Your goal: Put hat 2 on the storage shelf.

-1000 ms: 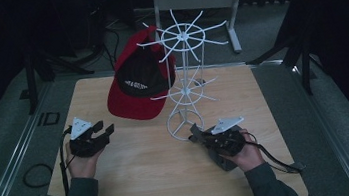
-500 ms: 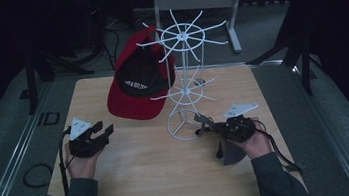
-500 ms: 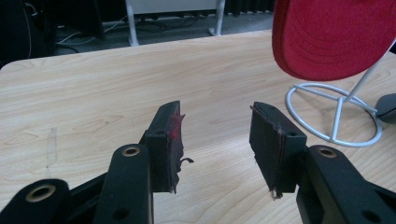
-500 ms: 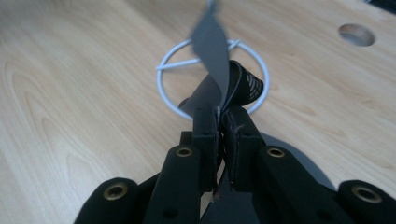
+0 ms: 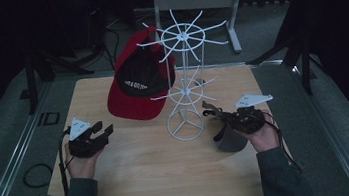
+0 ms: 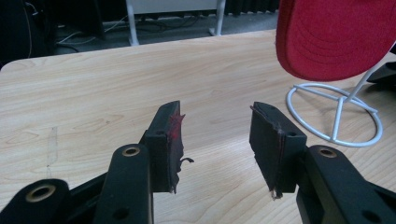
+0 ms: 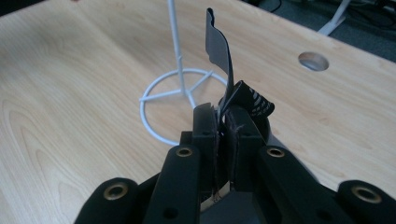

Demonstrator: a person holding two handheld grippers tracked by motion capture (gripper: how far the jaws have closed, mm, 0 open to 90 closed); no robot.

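Right gripper view: right gripper (image 7: 223, 122) fingers pinch a dark cap's strap (image 7: 219, 49) beside the white rack base (image 7: 180, 100), likely for hanging; left gripper (image 6: 215, 140) fingers spread, idle over the tabletop (image 6: 93, 93).

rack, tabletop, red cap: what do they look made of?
Rack: looks like thin metal wire with a white coating; slim rods joined at a ring base, though plastic cannot be ruled out.
Tabletop: pale wood or wood-look laminate, matte, with visible grain lines.
Red cap: fabric; the brim seen in the left gripper view shows concentric stitched rows.
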